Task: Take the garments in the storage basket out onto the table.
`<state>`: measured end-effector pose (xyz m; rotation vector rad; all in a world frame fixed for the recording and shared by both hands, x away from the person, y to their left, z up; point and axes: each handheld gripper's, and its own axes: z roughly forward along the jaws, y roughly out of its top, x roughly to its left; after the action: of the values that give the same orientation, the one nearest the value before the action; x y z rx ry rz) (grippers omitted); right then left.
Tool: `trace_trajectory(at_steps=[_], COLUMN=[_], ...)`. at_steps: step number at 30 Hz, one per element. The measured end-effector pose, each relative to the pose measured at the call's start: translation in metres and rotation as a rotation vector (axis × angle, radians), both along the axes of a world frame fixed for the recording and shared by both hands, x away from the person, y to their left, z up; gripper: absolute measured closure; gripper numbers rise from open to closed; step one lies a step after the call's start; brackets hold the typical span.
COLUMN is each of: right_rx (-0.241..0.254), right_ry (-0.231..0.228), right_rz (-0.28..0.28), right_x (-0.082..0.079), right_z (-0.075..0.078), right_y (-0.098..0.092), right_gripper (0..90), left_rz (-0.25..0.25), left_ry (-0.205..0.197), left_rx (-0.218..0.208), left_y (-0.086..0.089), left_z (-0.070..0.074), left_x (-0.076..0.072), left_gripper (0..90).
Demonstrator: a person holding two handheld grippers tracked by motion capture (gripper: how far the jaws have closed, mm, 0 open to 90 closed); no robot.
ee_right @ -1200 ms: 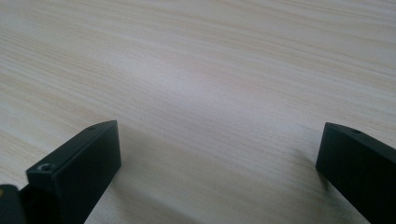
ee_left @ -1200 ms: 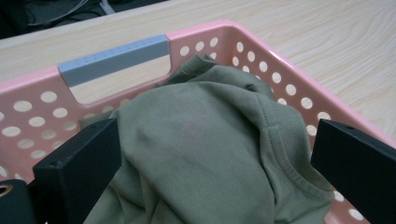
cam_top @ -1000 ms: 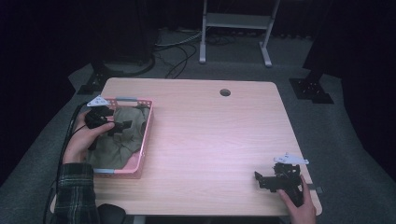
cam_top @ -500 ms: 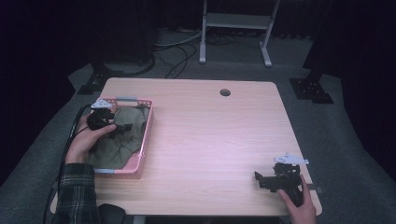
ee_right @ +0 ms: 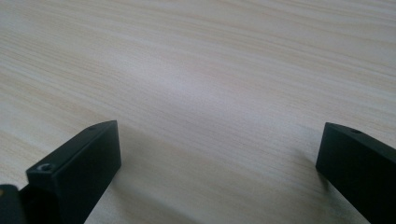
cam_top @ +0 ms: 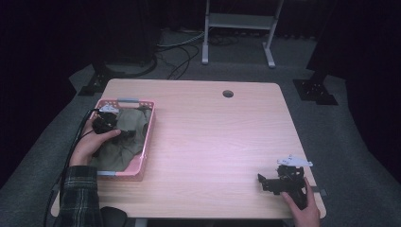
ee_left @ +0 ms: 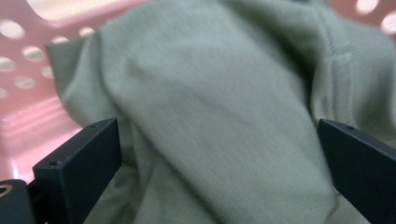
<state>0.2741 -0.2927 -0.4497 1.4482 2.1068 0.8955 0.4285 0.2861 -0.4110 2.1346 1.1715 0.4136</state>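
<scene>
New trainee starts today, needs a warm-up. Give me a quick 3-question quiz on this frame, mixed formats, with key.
1. Multiple choice: what does the pink basket hold? A) a green cloth B) a stack of plates C) a coil of rope

2. True or false: the right gripper is shut on the green cloth.

3. Fill the gap: in the left gripper view, the left gripper has its jaws spread wide with the ____ between them.

Key:
1. A. The green cloth lies crumpled inside the basket, at the left of the table.
2. False. It is at the table's near right corner, jaws open over bare wood.
3. Cloth.
</scene>
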Motion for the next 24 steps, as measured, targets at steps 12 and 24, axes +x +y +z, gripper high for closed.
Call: trace_trajectory(at_steps=[12, 24], right_rx=[0.0, 0.0], right_ry=[0.0, 0.0], right_rz=[0.0, 0.001], right_x=[0.0, 0.0], right_z=[0.0, 0.0], right_y=[0.0, 0.0], right_gripper=[0.0, 0.0], left_rz=[0.004, -0.006], left_ry=[0.035, 0.071], left_rx=[0.015, 0.052], left_y=[-0.001, -0.003], left_z=[-0.006, -0.012], left_x=[0.002, 0.003], left_gripper=[1.4, 1.3])
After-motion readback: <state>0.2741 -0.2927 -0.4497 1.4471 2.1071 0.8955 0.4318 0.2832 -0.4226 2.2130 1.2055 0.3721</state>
